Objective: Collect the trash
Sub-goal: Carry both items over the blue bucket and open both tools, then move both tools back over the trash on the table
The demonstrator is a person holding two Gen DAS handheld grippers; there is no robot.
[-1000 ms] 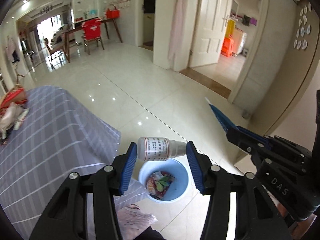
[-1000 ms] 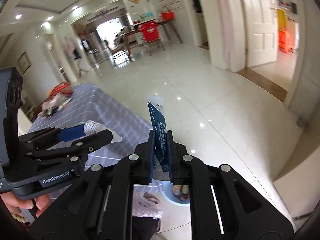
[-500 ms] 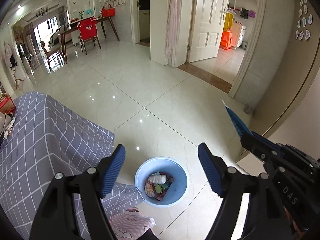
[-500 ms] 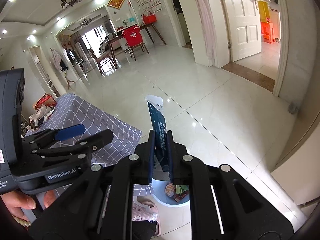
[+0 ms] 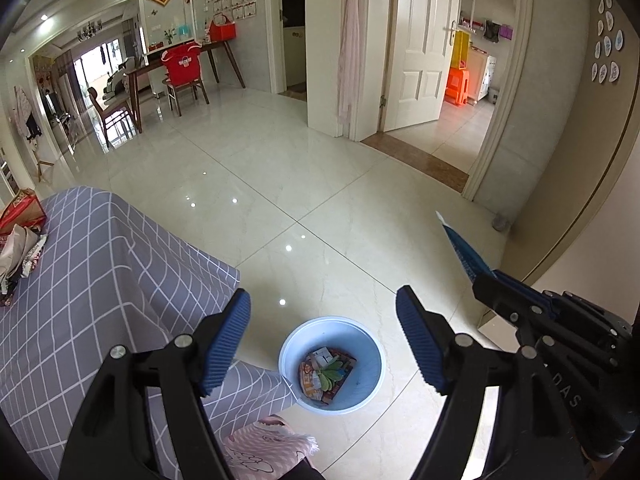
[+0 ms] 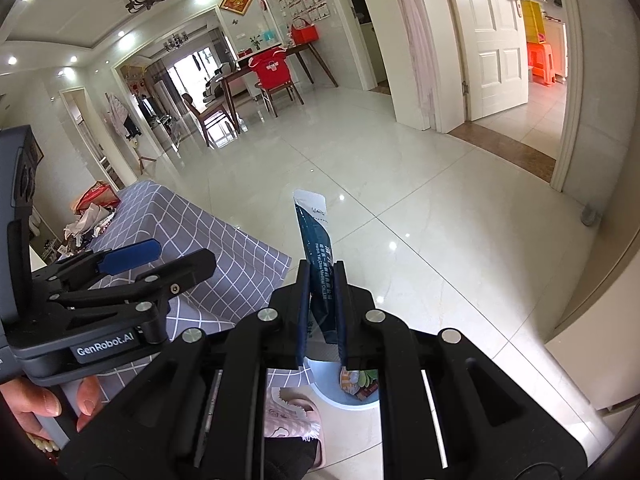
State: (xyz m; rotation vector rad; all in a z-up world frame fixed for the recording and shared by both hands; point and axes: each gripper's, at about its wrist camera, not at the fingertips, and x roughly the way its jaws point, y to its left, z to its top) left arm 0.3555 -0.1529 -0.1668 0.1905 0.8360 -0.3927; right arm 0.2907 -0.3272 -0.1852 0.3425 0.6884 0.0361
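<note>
Hovering over the blue trash bin [image 5: 370, 376], your left hand-held gripper [image 5: 323, 338] gapes wide, holding nothing, while your right hand-held gripper [image 6: 322, 312] pinches a dark blue sachet [image 6: 316, 248] upright above the bin.

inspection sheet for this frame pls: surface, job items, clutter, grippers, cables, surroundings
Surface: glossy pale tile floor; table under a grey checked cloth at left.
Job's things: blue bin on the floor beside the table, wrappers inside; dark blue sachet upright in the right gripper.
Clutter: pile of wrappers and a red pack on the far end of the table.
Grippers: left gripper open and empty above the bin, its jaws have just been opening; right gripper shut on the sachet.
Cables: nothing seen.
Surroundings: open white door, dining table with red-covered chair, pink slipper below.
</note>
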